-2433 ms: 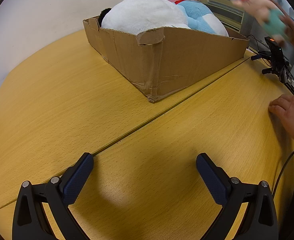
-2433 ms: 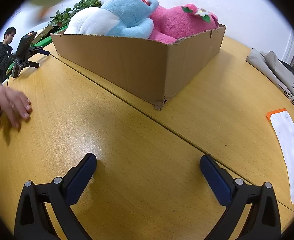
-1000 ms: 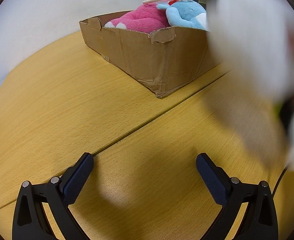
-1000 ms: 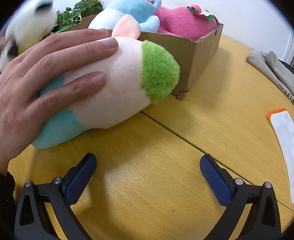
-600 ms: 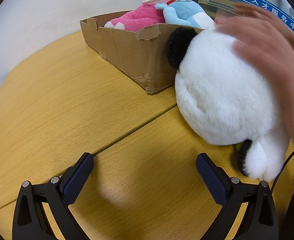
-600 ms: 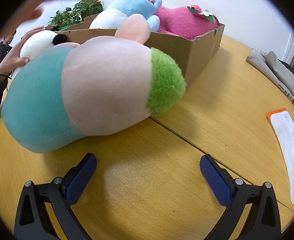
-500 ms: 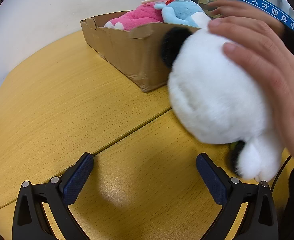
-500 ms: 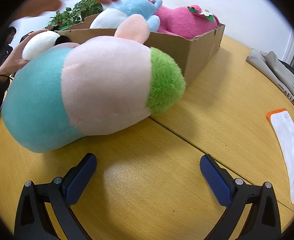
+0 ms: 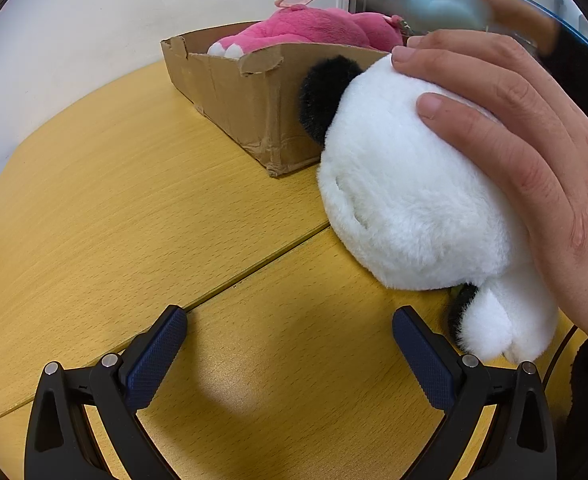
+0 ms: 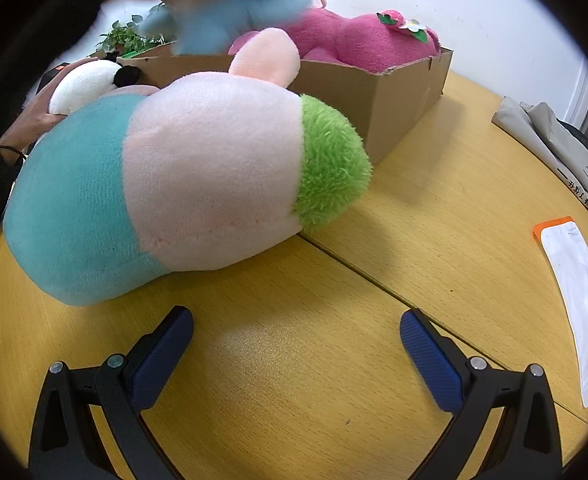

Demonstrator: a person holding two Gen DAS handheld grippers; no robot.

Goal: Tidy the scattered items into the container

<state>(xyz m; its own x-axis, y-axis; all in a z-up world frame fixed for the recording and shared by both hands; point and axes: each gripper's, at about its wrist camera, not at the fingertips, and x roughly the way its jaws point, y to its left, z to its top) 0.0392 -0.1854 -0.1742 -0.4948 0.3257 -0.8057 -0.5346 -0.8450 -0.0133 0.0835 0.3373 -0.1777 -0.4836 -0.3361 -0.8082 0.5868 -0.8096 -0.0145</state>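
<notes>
Both sets of tongs sit spread wide and empty at the bottom of their frames, the left tongs (image 9: 290, 344) and the right tongs (image 10: 295, 344) hovering low over the yellow wooden counter (image 9: 114, 184), gripping nothing.

What has changed is the counter itself. A couple of seconds ago it lay bare in front of a full cardboard box (image 9: 250, 92); now a bare hand (image 9: 525, 152) presses a white panda plush (image 9: 405, 200) down on the counter at the right of the left view, just beside the box corner. A teal, pink and green plush (image 10: 182, 184) lies across the centre of the right view, close ahead of the right tongs. A blue plush (image 10: 246, 0), blurred at the top of that frame, is being lifted out by another hand. The pink plush (image 10: 357, 40) remains in the box.

So the scene is being scattered afresh, I'd say. Tidying has not begun; the tongs wait until the hands clear. The big soft toys will likely need a deep pinch.
</notes>
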